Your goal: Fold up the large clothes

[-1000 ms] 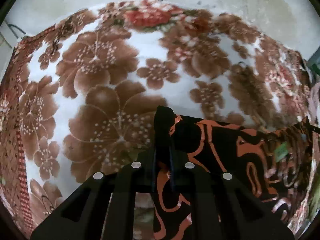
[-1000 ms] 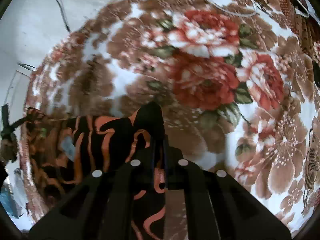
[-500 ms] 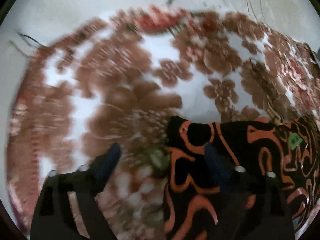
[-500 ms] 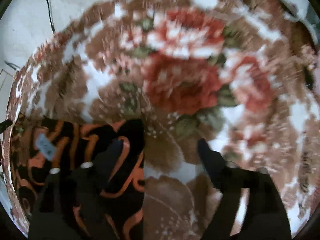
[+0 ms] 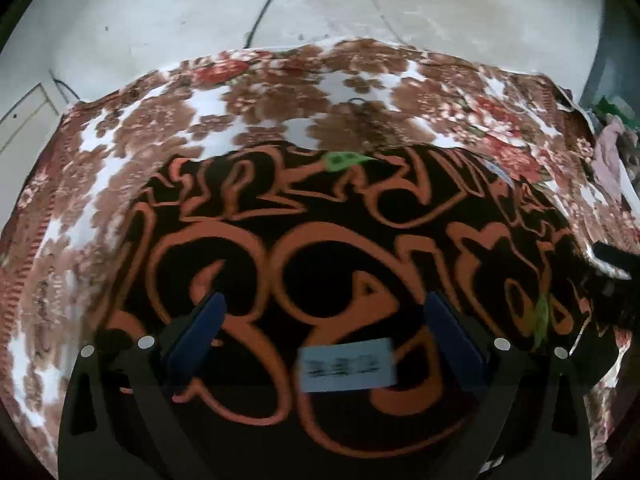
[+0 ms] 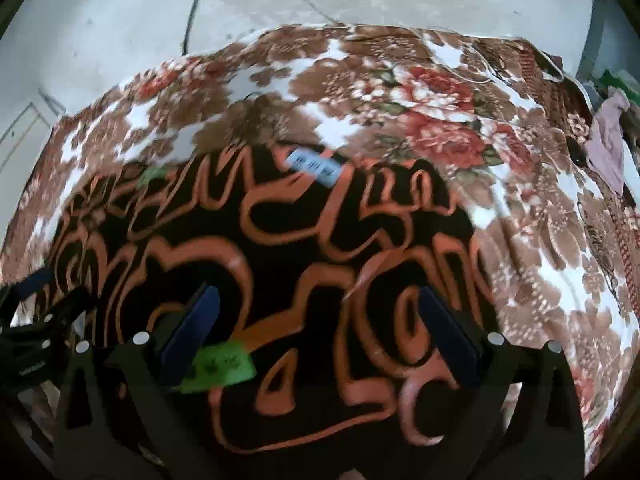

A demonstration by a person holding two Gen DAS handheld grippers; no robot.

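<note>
Fabric fills the lower centre of both wrist views: a black garment with orange swirl print is laid flat on a brown, red and white floral blanket, which is spread over a pale floor seen along the top of each frame. The left gripper is held above the cloth with its blue-padded jaws wide apart, and nothing is clamped between them; a white label lies on the garment just below the gap. The right gripper is likewise spread and grips nothing, with a green tag beside its left finger.

The garment's long axis is seen to run across the frame, left to right, crosswise to both pairs of fingers, and its far edge lies towards the upper centre. In the left view the cloth extends mostly to the right; in the right view, mostly to the left. A fresh edge must probably be chosen for the next fold, each end being nearer its own hand.
</note>
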